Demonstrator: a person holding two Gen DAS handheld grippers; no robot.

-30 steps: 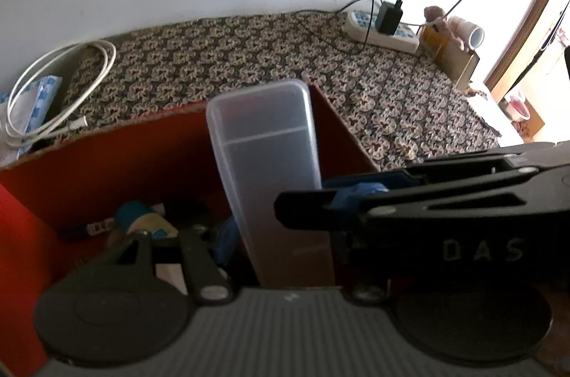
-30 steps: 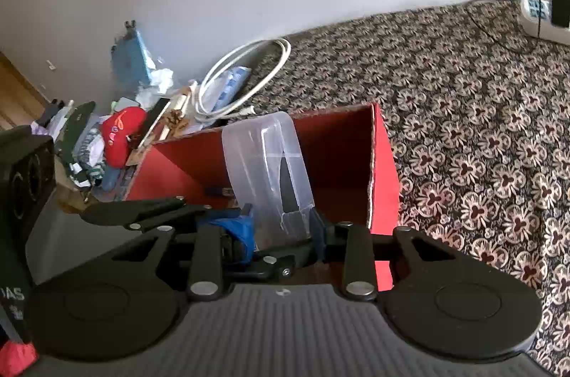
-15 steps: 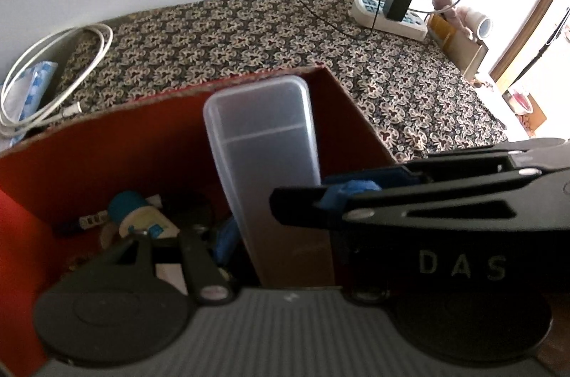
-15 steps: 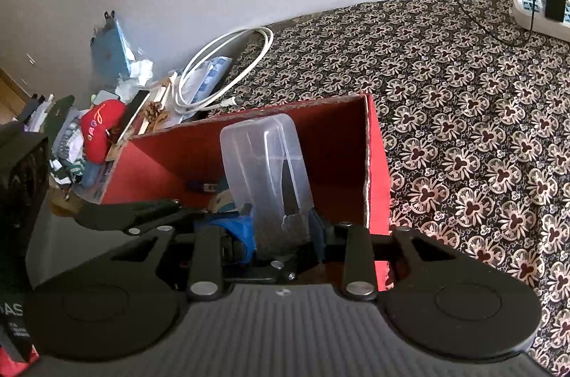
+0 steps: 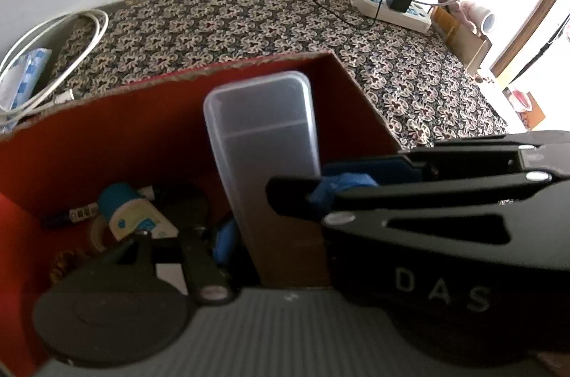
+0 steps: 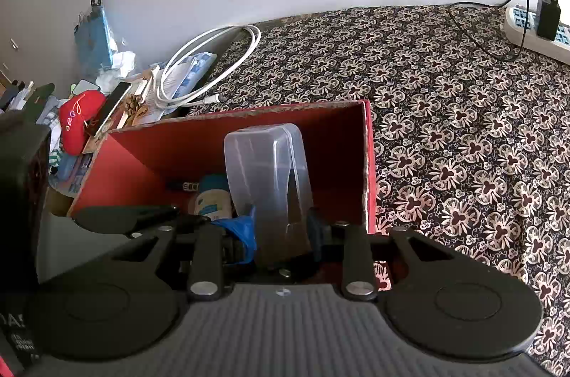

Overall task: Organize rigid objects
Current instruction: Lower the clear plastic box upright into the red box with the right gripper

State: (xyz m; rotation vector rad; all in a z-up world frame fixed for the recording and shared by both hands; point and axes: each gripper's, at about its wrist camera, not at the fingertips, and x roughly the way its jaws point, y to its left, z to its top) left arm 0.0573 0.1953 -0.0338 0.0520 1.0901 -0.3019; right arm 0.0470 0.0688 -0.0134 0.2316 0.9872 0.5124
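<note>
Both grippers grasp the clear plastic case [image 6: 270, 184], upright in the red box [image 6: 368, 163]: right gripper [image 6: 281, 234] fingers closing on it, left gripper [image 5: 270, 234] clamped.

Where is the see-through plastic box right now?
In both wrist views the clear plastic box stands upright inside the red box, near its right wall, beside a blue-capped bottle.

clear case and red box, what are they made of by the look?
Clear case: looks like frosted translucent plastic; dark contents show through the smooth walls, corners are rounded and moulded. Red box: probably cardboard with a matte red facing; its top edges look raw, brownish and slightly ragged.
</note>
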